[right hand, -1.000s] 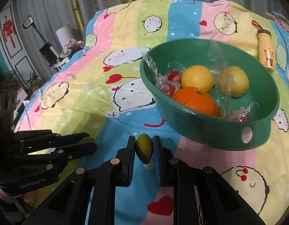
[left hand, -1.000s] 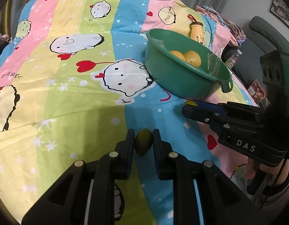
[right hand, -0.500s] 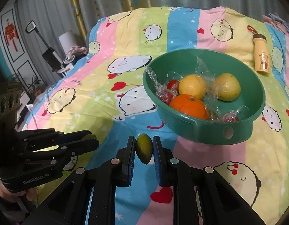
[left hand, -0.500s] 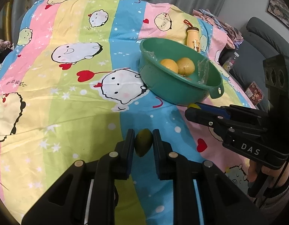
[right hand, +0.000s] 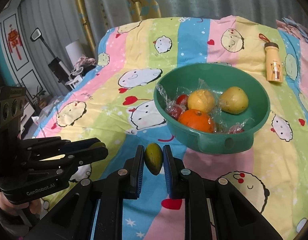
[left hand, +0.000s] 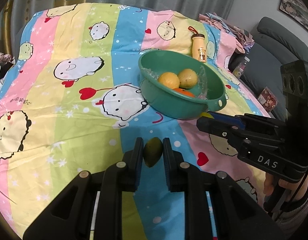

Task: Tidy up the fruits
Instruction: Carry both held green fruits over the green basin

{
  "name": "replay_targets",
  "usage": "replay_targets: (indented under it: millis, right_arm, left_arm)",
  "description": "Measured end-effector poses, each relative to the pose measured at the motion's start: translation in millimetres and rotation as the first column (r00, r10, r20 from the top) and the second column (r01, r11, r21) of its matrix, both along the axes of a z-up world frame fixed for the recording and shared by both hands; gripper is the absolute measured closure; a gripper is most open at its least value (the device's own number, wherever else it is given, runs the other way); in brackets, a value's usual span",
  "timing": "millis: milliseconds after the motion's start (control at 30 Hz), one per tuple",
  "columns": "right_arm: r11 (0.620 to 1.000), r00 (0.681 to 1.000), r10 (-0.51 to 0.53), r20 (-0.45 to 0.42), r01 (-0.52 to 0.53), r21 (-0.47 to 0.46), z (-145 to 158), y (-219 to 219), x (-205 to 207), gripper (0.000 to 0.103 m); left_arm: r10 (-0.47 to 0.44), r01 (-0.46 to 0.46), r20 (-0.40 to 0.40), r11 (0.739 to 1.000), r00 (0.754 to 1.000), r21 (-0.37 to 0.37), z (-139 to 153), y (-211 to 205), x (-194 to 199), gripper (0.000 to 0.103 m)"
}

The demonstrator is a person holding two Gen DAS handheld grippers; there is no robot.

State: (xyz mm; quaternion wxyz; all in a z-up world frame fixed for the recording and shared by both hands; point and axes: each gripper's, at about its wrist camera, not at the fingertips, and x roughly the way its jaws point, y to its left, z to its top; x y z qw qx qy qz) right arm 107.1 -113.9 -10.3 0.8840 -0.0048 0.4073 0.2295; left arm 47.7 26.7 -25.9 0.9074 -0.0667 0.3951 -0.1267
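You hold one small green-yellow fruit in each hand above a bed spread with a striped cartoon sheet (right hand: 134, 60). The left gripper (left hand: 153, 154) has its fingers closed on the left fruit (left hand: 153, 154); the right gripper (right hand: 153, 158) has its fingers closed on the right fruit (right hand: 153, 158). Each fruit stands with its long axis running up and down between the pads, its lower tip hanging free.

The green basin (right hand: 241, 140) sits ahead and to the right of both pairs of fingers, already carrying an orange (right hand: 196, 120), a yellow citrus (right hand: 200, 101), a pale yellow fruit (right hand: 234, 99) and some wrapped red pieces (right hand: 178, 105). Seen from the right wrist, the near rim lies just beyond the right fruit; from the left wrist, the basin (left hand: 167, 104) stands farther off, with your right gripper (left hand: 219, 123) between it and the left fruit. Your right hand therefore looks the nearer, and probably the one to drop first. A small yellow bottle (right hand: 273, 66) lies beyond the basin, well clear of it.
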Motion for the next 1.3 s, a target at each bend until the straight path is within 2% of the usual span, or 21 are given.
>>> replay_targets:
  millis: [667,1300]
  right_arm:
    - [0.998,0.997,-0.036,0.061,0.033,0.049,26.0,-27.4,-13.6,0.082]
    - [0.994,0.992,-0.077,0.098,0.069,0.083,37.3,-55.1,-1.6,0.082]
  left_arm:
    - [-0.030,0.028,0.043,0.999,0.999,0.044,25.3,-27.7,-1.4,0.084]
    - [-0.073,0.069,0.056,0.995,0.996,0.079,33.9,-56.9,26.5,0.084]
